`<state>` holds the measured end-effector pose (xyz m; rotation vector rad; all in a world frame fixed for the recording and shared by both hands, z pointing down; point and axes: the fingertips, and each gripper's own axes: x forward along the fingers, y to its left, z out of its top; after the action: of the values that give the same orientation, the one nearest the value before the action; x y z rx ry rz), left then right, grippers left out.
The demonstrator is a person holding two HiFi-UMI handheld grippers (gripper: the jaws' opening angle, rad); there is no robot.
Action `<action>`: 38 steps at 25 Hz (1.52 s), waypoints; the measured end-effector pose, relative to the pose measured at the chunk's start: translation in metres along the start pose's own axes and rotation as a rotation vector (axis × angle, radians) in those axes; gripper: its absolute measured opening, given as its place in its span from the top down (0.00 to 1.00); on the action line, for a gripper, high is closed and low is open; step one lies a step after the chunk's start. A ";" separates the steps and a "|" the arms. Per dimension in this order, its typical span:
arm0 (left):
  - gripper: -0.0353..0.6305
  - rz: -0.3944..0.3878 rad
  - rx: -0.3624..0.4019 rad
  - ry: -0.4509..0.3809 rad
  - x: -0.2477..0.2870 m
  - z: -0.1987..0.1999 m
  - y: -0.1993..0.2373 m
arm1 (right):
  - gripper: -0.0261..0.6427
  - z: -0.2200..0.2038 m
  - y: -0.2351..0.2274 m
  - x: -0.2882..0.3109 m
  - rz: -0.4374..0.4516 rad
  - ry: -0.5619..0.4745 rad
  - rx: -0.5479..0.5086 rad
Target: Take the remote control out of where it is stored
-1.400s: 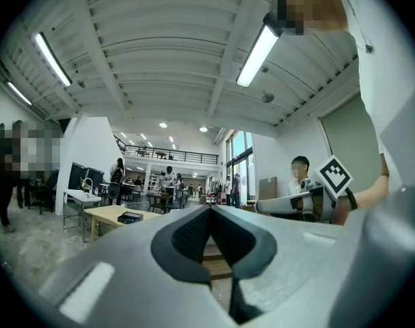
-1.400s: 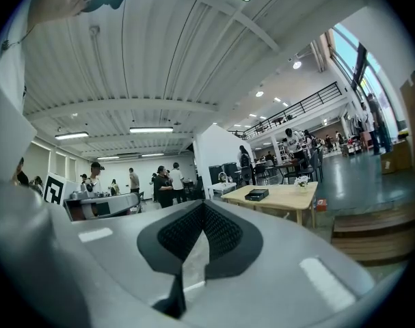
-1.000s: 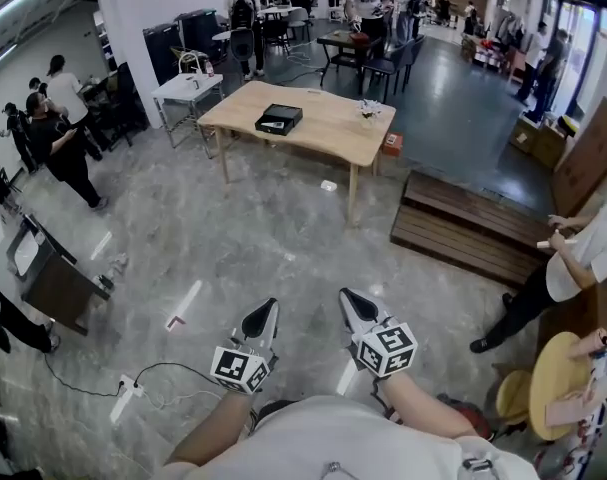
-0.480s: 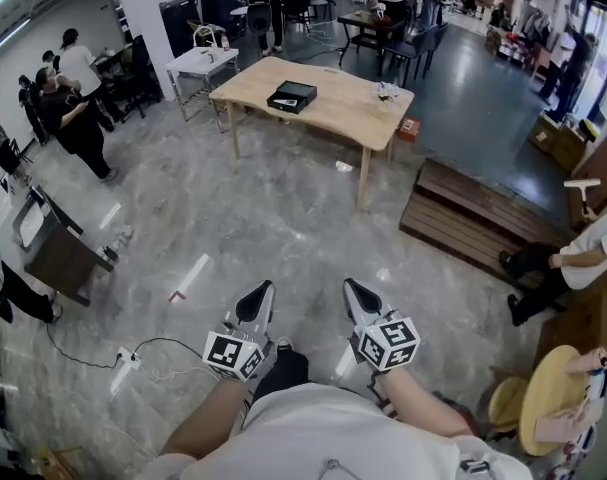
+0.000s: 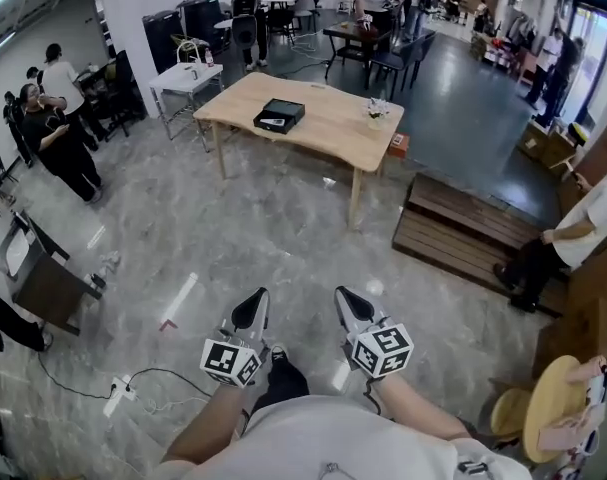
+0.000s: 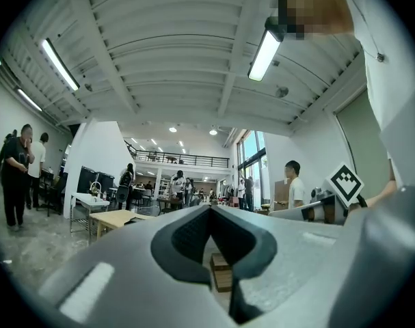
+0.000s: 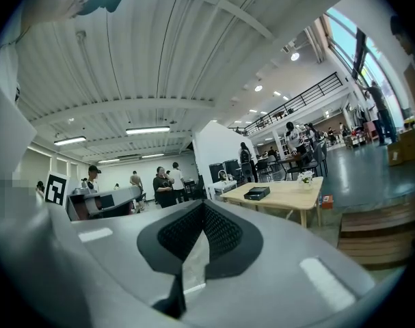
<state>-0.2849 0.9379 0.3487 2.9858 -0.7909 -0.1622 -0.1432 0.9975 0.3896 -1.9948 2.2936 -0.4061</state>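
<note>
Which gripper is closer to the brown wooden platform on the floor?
Right. The right gripper sits down-left of the wooden platform, well apart from it; the left gripper is even farther left.

Table [image 5: 328, 128], 12 o'clock: pale wood, smooth, matt. Box [image 5: 279, 117] on it: black. Floor [image 5: 233, 228]: grey veined stone, polished, faintly glossy. Platform [image 5: 453, 230], 2 o'clock: dark slatted wood. Shells of left claw [image 6: 210, 214] and right claw [image 7: 204, 207]: matt grey plastic; pads dark, ribbed.

Black box [image 5: 279, 117] (on wooden table [image 5: 328, 128]): contents too small to tell.
</note>
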 end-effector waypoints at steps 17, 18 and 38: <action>0.95 -0.039 -0.020 0.006 0.119 0.012 0.188 | 0.92 0.029 -0.039 0.204 -0.075 0.065 0.004; 0.95 -0.045 -0.022 0.006 0.126 0.012 0.198 | 0.92 0.031 -0.041 0.216 -0.082 0.064 0.002; 0.95 -0.076 -0.040 0.032 0.218 -0.008 0.315 | 0.92 0.047 -0.084 0.355 -0.135 0.059 0.001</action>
<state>-0.2506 0.5567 0.3603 2.9749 -0.6628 -0.1306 -0.1054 0.6319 0.4069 -2.1734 2.1984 -0.4816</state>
